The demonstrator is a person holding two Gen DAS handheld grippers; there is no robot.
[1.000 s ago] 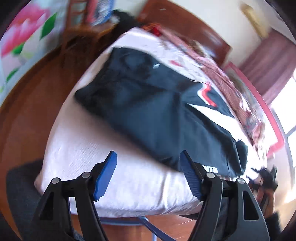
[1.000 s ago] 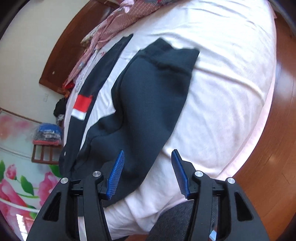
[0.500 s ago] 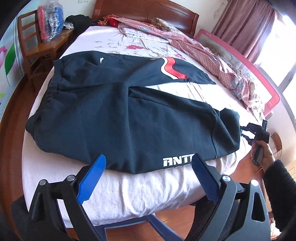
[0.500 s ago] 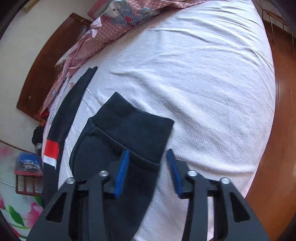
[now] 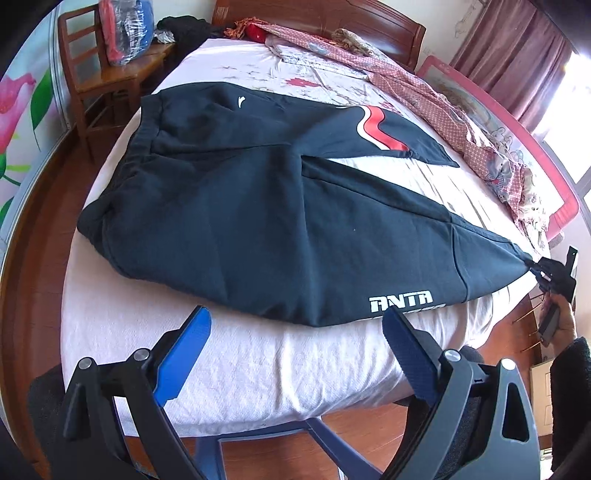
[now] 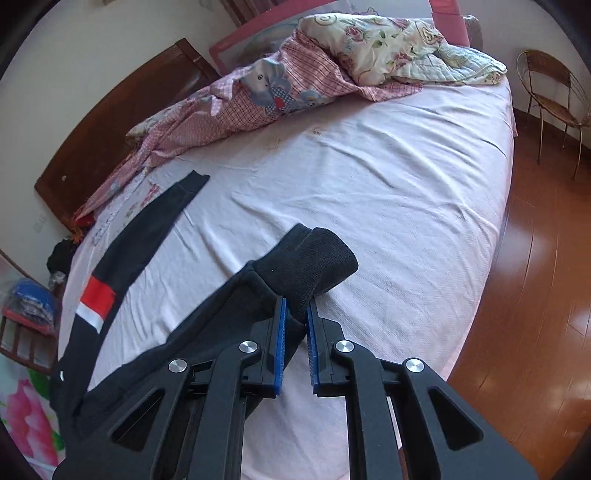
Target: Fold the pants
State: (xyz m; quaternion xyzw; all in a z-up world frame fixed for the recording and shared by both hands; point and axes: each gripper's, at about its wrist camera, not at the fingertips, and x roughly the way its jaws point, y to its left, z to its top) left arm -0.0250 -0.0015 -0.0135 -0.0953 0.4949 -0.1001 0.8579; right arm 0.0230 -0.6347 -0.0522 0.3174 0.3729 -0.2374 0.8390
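Left wrist: my left gripper [image 5: 295,354] hangs released off the bed [image 5: 258,369]; black Anta sweatpants [image 5: 258,214] lie spread there.

Right wrist: my right gripper [image 6: 294,325], open half a second ago, now clenches the near leg's cuff [image 6: 314,262]; folding can begin.

A big bed [image 5: 258,369] has a pink sheet. A checked blanket [image 6: 236,107] and a flowery pillow [image 6: 388,40] lie on the far side. A wooden chair [image 5: 99,81] holds a bag [image 5: 125,29]. A wire chair [image 6: 554,99] stands on the brown floor [image 6: 535,295].
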